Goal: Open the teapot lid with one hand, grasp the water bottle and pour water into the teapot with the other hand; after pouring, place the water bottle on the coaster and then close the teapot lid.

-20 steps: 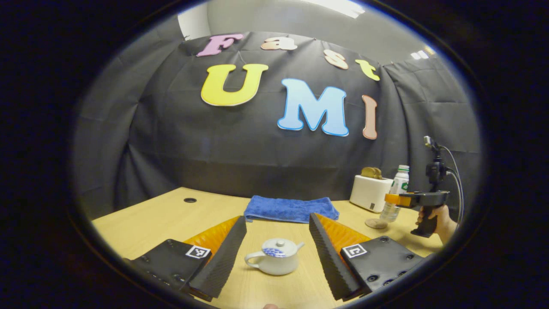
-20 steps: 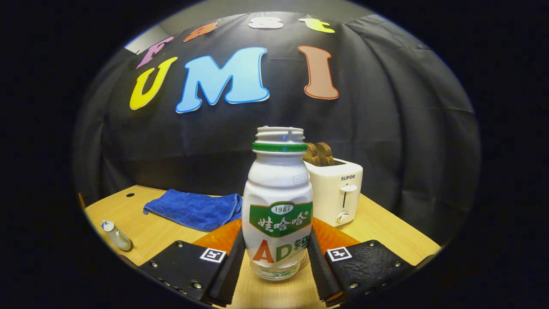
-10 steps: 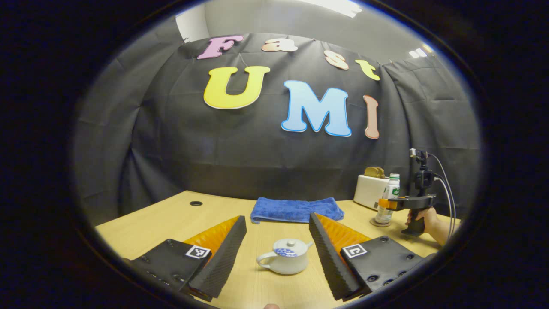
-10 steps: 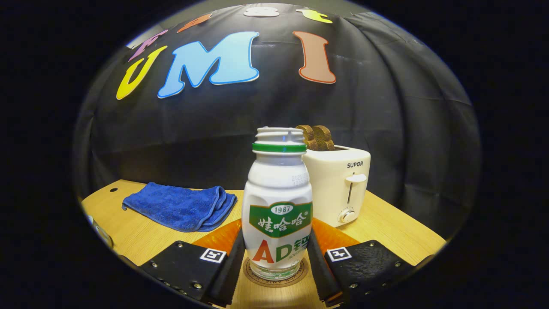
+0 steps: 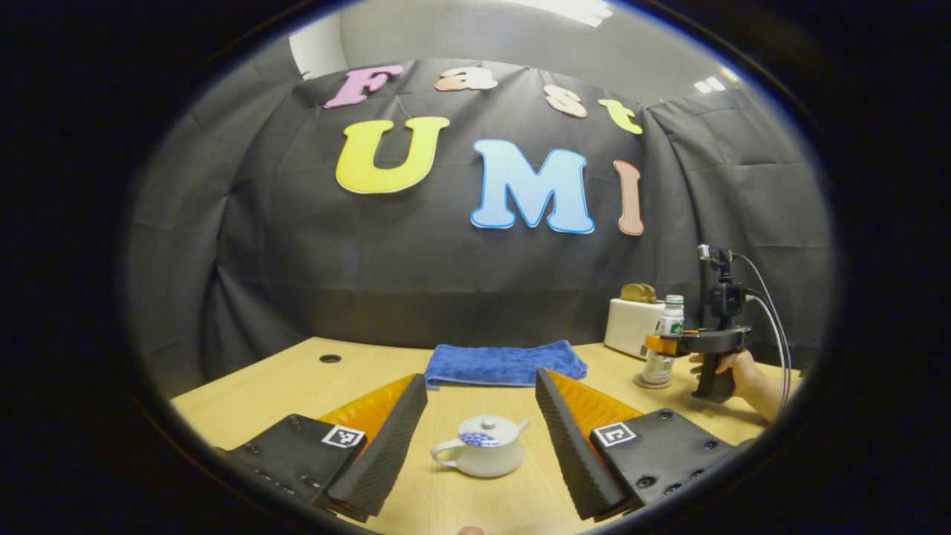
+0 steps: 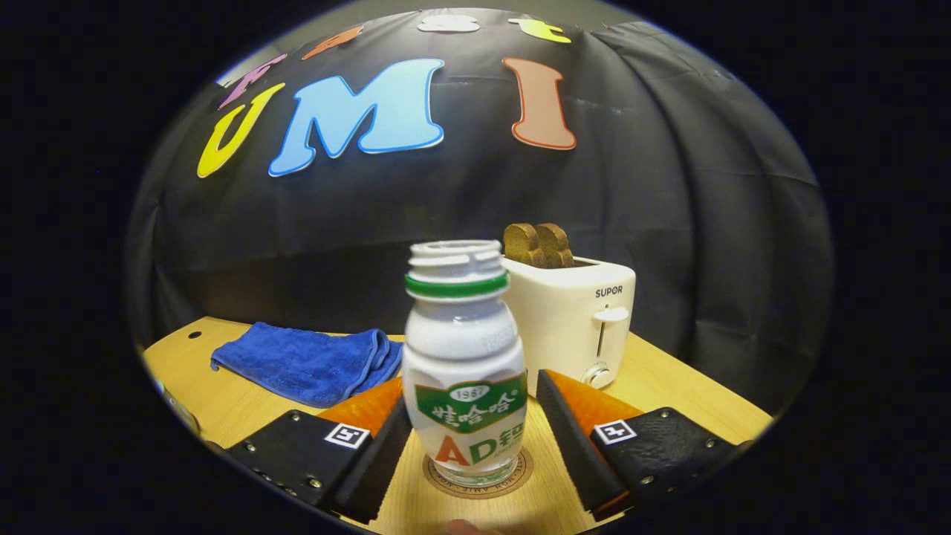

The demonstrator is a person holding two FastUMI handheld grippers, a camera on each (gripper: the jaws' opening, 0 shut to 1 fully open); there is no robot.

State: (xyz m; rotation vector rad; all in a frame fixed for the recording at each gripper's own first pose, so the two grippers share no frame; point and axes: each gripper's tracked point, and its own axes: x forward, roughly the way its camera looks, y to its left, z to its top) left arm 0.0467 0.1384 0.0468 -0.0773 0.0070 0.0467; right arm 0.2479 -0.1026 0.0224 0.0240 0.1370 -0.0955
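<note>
A small white teapot (image 5: 481, 446) with its lid (image 5: 483, 429) on stands on the table, in the gap ahead of my left gripper (image 5: 481, 379), which is open and touches nothing. In the right gripper view the white water bottle (image 6: 464, 371), uncapped with a green neck ring, stands upright on the round coaster (image 6: 479, 475). My right gripper (image 6: 475, 390) is open around it, its right finger clearly apart from the bottle. The left gripper view shows the right gripper (image 5: 669, 343) far right, held by a hand (image 5: 743, 368), with the bottle (image 5: 665, 338) on the coaster (image 5: 648, 383).
A white toaster (image 6: 576, 319) holding two brown slices stands just behind the bottle. A folded blue towel (image 5: 501, 362) lies at the back of the wooden table (image 5: 297, 379), beyond the teapot. A small round hole (image 5: 330, 358) marks the table's far left.
The right gripper carried the bottle right and set it down on the coaster, then its fingers spread apart. The left gripper only shifted slightly; the teapot stays put.
</note>
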